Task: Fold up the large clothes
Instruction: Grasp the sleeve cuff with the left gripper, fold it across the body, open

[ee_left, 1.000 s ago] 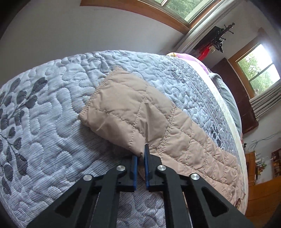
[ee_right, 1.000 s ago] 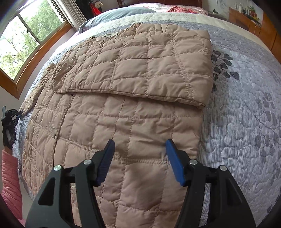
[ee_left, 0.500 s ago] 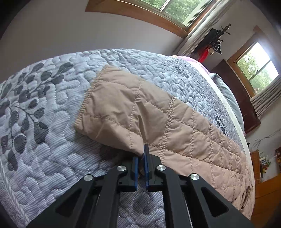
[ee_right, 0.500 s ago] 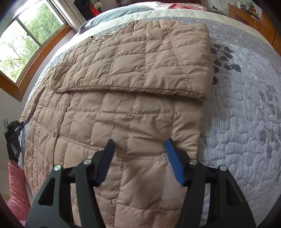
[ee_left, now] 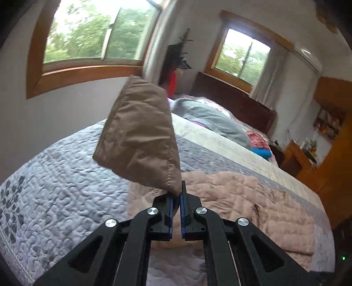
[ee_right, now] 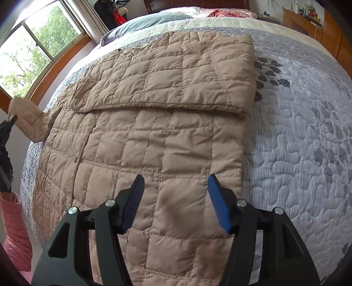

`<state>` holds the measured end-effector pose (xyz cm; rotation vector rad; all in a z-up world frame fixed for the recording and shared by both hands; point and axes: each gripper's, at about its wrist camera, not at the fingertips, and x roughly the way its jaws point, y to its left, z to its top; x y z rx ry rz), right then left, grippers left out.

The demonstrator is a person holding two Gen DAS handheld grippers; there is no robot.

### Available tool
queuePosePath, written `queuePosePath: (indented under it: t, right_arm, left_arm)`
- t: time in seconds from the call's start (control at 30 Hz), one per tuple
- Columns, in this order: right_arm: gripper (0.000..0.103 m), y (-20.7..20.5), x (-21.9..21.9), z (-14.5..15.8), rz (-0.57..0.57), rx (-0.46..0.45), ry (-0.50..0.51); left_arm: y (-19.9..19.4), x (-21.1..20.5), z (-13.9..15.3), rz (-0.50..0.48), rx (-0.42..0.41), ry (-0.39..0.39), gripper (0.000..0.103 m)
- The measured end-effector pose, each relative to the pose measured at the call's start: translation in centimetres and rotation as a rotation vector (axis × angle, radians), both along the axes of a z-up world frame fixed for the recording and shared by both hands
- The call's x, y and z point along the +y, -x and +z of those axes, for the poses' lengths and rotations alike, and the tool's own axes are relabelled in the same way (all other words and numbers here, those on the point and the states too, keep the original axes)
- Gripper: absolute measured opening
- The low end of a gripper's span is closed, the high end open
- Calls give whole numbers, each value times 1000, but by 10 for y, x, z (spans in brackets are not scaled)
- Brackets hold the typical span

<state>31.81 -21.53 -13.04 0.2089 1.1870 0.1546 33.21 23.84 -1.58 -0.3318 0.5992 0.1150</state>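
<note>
Over the gray quilted bedspread [ee_left: 55,198], I have just swung my left gripper [ee_left: 176,198] up, so the tan sleeve cuff [ee_left: 140,140] that lay flat on the bed a moment ago now hangs in the air, and I think this is the start of folding the sleeve in over the puffy jacket [ee_right: 154,136]. Its jaws are squeezed tight on the corner of the cuff. My right gripper [ee_right: 176,198] has stayed put above the jacket's lower part, jaws wide apart and holding nothing.

The jacket [ee_right: 167,140] lies on the bed [ee_right: 297,136] (pillows [ee_right: 149,21] behind it), window [ee_right: 33,50] left.
</note>
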Motion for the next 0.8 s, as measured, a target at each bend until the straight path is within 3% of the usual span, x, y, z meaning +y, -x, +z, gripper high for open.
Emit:
queuePosePath:
  t: [0.17, 0.33, 0.63, 0.7, 0.8]
  right_arm:
    - [60, 0, 0, -3, -13, -6, -20]
    - [59, 1, -4, -8, -20, -5, -49]
    - [60, 1, -9, -11, -7, 9, -58]
    - [60, -1, -8, -12, -10, 14, -57]
    - [60, -5, -6, -10, -17, 16, -42]
  left_arm:
    - [-19, -102, 0, -222, 18, -71, 4]
    - [-41, -178, -26, -380, 85, -102, 5]
    - [-71, -237, -92, -519, 284, -90, 8]
    - [-72, -242, -101, -557, 319, -64, 28]
    - [-61, -237, -96, -637, 319, -4, 48]
